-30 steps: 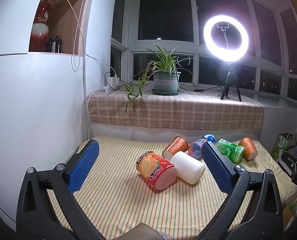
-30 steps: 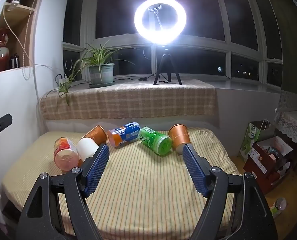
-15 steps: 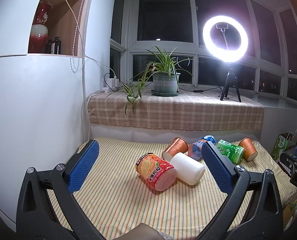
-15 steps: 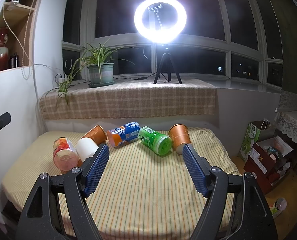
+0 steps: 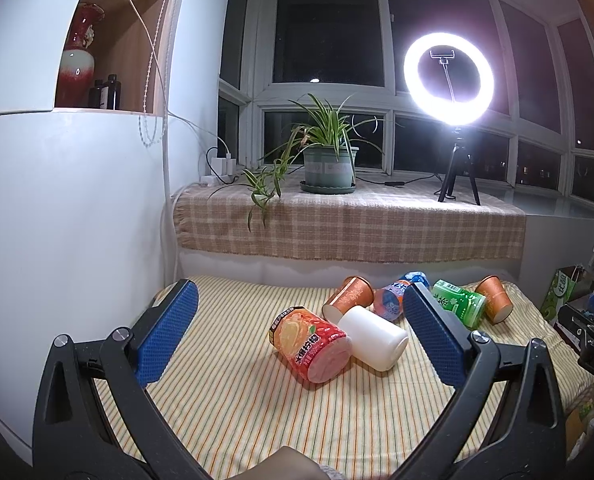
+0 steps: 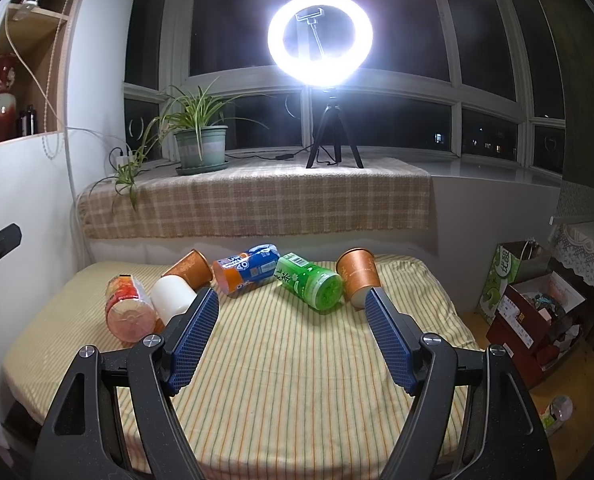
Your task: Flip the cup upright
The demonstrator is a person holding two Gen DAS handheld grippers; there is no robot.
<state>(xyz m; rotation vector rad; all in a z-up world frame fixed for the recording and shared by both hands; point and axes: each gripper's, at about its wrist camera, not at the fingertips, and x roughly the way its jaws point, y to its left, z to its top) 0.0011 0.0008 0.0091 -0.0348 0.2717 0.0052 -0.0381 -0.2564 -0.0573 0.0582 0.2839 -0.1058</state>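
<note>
Several cups lie on their sides on the striped table (image 5: 237,400) (image 6: 297,380). A red-orange fruit cup (image 5: 311,342) (image 6: 129,310), a white cup (image 5: 373,336) (image 6: 173,296), a brown paper cup (image 5: 349,296) (image 6: 191,270), a blue-orange cup (image 5: 393,302) (image 6: 245,272), a green cup (image 5: 459,306) (image 6: 311,286) and a second brown paper cup (image 5: 495,298) (image 6: 359,274). My left gripper (image 5: 297,308) is open and empty, above the near table, short of the red and white cups. My right gripper (image 6: 291,310) is open and empty, short of the green cup.
A white cabinet wall (image 5: 77,220) borders the table on the left. Behind the table is a checked-cloth windowsill (image 6: 257,200) with a potted plant (image 6: 199,144) and a ring light (image 6: 321,36). Boxes (image 6: 533,312) stand on the floor at right.
</note>
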